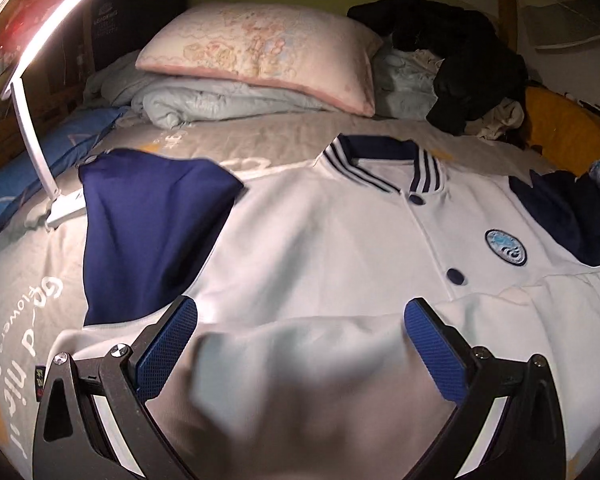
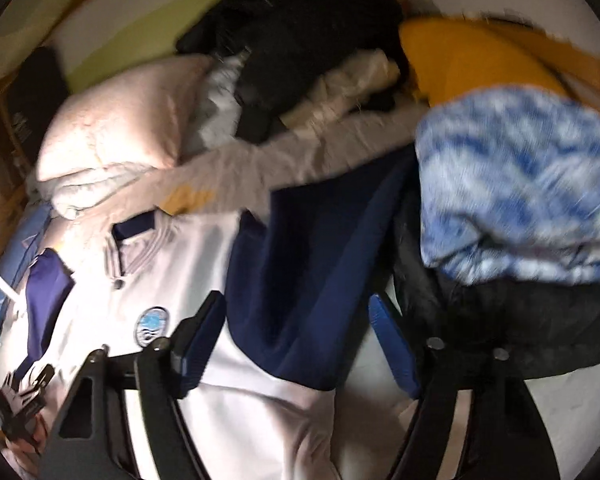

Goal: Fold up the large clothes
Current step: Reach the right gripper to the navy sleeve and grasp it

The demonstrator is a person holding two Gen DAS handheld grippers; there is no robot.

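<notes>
A white varsity jacket (image 1: pixel 332 240) lies face up on the bed, with navy sleeves, a striped collar (image 1: pixel 380 168), navy buttons and a round blue badge (image 1: pixel 505 247). My left gripper (image 1: pixel 300 316) hovers over its lower front with the blue pads (image 1: pixel 180 332) wide apart. A blurred hump of white cloth rises between them, and neither pad presses on it. In the right wrist view, my right gripper (image 2: pixel 296 324) stands open over the jacket's navy sleeve (image 2: pixel 308 280). The sleeve lies between the fingers without being pinched. The badge (image 2: pixel 152 326) shows to its left.
A pink pillow (image 1: pixel 260 52) on a folded pale blanket (image 1: pixel 204 100) lies at the bed's head. Beside it are a black clothes pile (image 1: pixel 460 64) and a yellow cushion (image 2: pixel 468 60). A lit white clip lamp (image 1: pixel 32 136) stands at the left. Blue mottled fabric (image 2: pixel 520 184) lies at the right.
</notes>
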